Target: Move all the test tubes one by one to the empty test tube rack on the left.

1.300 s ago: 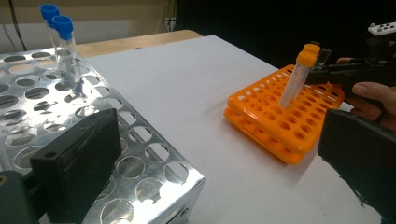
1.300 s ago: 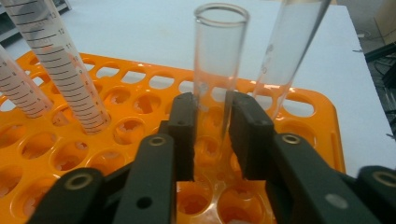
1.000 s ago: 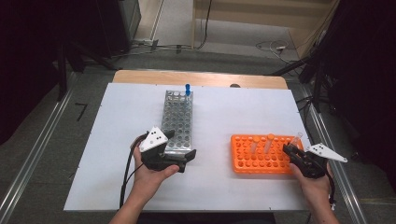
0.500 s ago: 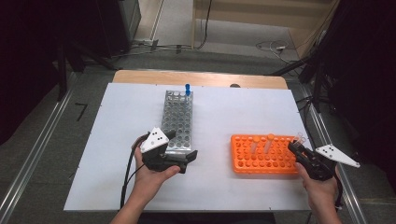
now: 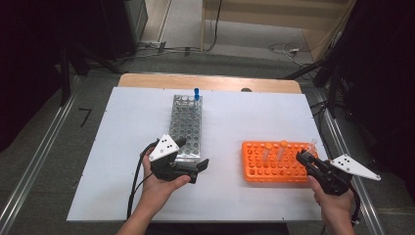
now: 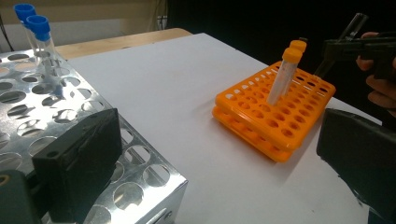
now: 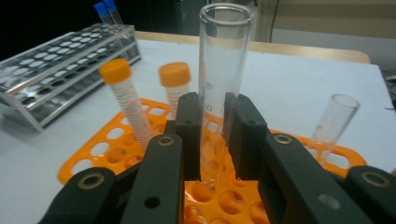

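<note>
Clamping an open-topped clear glass test tube (image 7: 223, 70) between its two black jaws, the right gripper (image 7: 212, 135) holds the tube upright above the near right part of the orange plastic tube rack (image 7: 116, 140); in the right gripper view the tube's rounded bottom sits just over the rack's holes, and whether it touches the plastic cannot be told. From the high view the same tube (image 5: 311, 145) shows at the rack's right end, with the right gripper (image 5: 304, 157) pointing in from the right edge of the rack (image 5: 254, 172). A second open clear tube (image 7: 332, 121) leans in a hole at the rack's far right corner, and two clear tubes with orange screw caps (image 7: 122, 95) stand tilted in holes toward the middle, side by side. The rack rests on a white table surface (image 5: 230, 122), right of centre and near the person's edge. Well apart to the left stands a long perforated metal tube rack (image 5: 186, 125), running away from the person, with two blue-capped clear tubes (image 6: 37, 39) at its far end. The left gripper (image 5: 188, 161) rests at the near end of this metal rack; in the left gripper view one jaw lies against the rack's near corner and the other stands far off to the side over bare table, so the jaws are spread wide and grasp nothing. Beyond the table lie a dark floor and some cables (image 5: 284, 48).
</note>
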Tool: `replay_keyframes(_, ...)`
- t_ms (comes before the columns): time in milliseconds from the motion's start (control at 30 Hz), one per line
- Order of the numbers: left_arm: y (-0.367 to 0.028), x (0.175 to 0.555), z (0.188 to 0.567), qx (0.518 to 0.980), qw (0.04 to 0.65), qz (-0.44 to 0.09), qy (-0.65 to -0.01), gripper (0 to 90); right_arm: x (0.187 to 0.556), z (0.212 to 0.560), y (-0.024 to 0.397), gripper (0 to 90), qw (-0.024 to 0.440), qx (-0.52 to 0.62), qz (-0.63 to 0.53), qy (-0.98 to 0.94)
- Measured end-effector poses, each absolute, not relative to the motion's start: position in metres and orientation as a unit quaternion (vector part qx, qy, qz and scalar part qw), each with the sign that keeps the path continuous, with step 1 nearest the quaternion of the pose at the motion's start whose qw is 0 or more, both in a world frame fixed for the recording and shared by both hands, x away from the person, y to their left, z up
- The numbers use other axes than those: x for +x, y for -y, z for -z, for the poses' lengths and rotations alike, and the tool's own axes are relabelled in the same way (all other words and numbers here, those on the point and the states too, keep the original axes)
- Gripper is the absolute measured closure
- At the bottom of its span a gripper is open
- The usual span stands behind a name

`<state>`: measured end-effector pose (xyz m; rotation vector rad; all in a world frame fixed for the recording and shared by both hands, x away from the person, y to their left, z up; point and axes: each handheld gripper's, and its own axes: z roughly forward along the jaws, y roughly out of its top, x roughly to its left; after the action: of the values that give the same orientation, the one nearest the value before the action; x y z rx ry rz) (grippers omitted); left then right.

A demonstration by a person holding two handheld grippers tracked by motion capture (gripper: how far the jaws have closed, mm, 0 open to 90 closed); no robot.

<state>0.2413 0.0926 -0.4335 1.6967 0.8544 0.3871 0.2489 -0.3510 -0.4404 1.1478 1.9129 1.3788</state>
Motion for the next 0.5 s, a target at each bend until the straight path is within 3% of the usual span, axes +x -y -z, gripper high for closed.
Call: replay_keyframes(500,-0.083,0.237,0.431,0.729,0.568,-0.158,-0.348,0.3,0.235,0.433,0.323,73.4,0.217,0.373,-0.53,-0.73)
